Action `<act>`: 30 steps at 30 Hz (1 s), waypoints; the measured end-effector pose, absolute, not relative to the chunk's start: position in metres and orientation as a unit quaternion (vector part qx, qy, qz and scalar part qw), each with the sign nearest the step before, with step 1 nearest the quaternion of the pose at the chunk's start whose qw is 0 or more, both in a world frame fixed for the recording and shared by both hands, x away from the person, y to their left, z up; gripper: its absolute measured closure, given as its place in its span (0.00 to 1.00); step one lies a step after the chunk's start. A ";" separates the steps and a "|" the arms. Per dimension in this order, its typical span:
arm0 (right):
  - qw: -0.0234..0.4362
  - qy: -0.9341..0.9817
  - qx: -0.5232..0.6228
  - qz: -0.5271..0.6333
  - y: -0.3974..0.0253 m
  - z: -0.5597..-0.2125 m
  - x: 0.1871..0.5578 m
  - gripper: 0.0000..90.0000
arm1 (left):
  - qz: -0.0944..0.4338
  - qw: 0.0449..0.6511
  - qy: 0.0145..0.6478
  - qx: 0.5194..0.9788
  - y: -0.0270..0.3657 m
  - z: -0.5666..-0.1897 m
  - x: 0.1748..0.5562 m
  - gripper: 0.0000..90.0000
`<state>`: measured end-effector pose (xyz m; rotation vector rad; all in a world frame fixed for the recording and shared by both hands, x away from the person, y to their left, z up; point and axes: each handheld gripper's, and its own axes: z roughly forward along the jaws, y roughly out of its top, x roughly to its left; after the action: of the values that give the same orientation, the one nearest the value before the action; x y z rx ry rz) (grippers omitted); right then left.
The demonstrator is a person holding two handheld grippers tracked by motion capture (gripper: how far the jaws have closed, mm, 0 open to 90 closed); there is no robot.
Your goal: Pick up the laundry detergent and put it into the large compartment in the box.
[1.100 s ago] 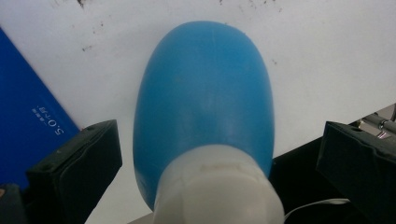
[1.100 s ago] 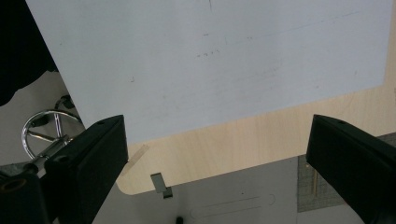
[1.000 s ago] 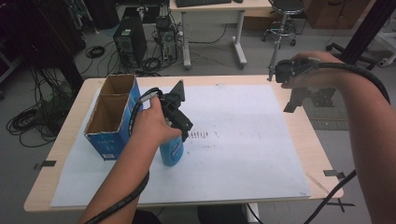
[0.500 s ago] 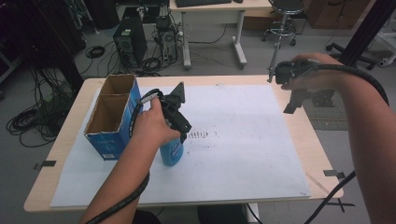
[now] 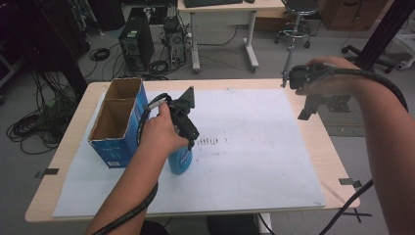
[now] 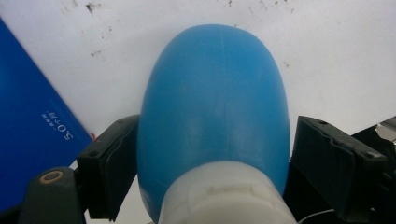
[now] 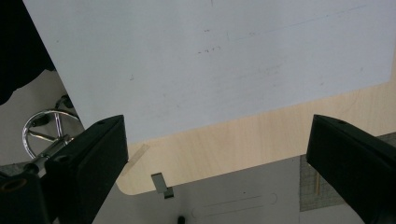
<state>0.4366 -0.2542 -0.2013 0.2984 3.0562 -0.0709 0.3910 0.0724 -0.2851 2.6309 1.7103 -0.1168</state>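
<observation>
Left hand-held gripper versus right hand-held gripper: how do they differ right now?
The left hand-held gripper is closed on the blue bottle, beside the blue box; the right hand-held gripper holds nothing, jaws wide apart. The left is low over the white sheet; the right hangs above the table's far right edge. Both have black jaws.

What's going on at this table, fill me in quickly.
A person works with a gripper in each hand. The left gripper is clamped around a blue bottle that stands on the white sheet, right beside an open blue box. The right gripper hangs open above the table's far right edge, holding nothing.
</observation>
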 end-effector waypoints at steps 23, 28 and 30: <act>0.033 0.995 0.096 -0.022 -0.254 -0.204 0.436 0.06 | -0.030 -0.014 0.540 0.841 0.071 -0.291 0.391 0.35; 0.034 0.994 0.096 -0.024 -0.255 -0.204 0.436 0.06 | -0.031 -0.017 0.541 0.840 0.072 -0.294 0.391 0.38; 0.034 0.994 0.098 -0.024 -0.256 -0.204 0.436 0.06 | -0.032 -0.017 0.542 0.840 0.072 -0.294 0.392 0.39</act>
<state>0.4363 -0.2557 -0.2044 0.3010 3.0589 -0.0726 0.3915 0.0720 -0.2943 2.6662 1.7209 -0.1011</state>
